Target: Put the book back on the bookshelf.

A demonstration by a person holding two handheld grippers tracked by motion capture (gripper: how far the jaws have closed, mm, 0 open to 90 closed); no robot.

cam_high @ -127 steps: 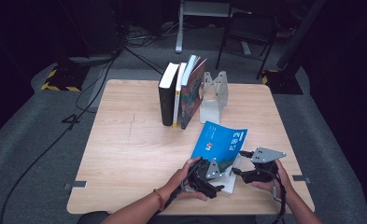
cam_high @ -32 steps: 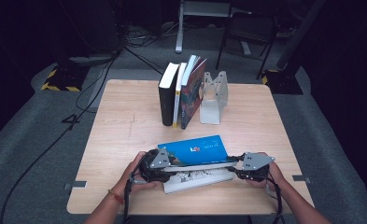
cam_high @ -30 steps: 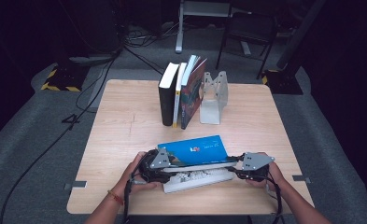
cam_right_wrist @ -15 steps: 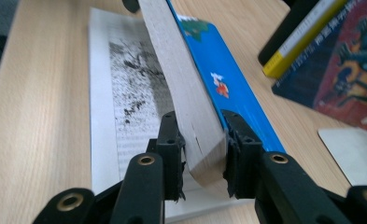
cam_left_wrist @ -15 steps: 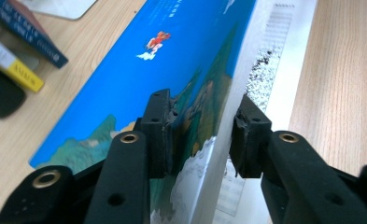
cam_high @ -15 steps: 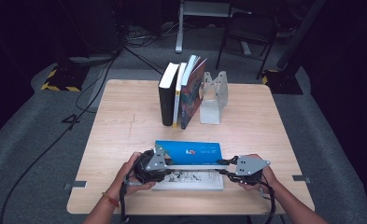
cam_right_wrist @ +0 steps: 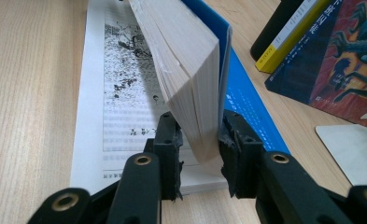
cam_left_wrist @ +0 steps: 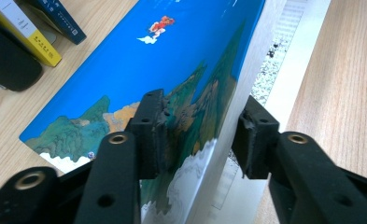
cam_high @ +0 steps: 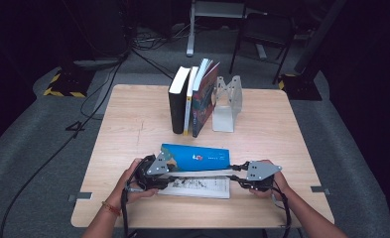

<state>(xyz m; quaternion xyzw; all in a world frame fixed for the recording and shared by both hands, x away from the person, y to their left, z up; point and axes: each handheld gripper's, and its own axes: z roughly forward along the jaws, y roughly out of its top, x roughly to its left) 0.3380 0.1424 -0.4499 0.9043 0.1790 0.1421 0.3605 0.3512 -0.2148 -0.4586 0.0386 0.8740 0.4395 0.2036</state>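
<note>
Fingers of right gripper (cam_right_wrist: pixel 197 140) pinch the page block of the blue book (cam_high: pixel 196 157) at its right end, pads (cam_right_wrist: pixel 168 140) tight on the paper. Left gripper (cam_left_wrist: pixel 197 135) straddles the other end; its fingers (cam_left_wrist: pixel 148 128) have just been widening, one lies on the blue cover, far one looks just off the page edge. Book stands on edge, tilted, near front of worktop (cam_high: pixel 133 119), w/ a printed page (cam_high: pixel 202 186) splayed flat beneath. Upright books (cam_high: pixel 192 99) & bookend (cam_high: pixel 227 101) sit well behind.
</note>
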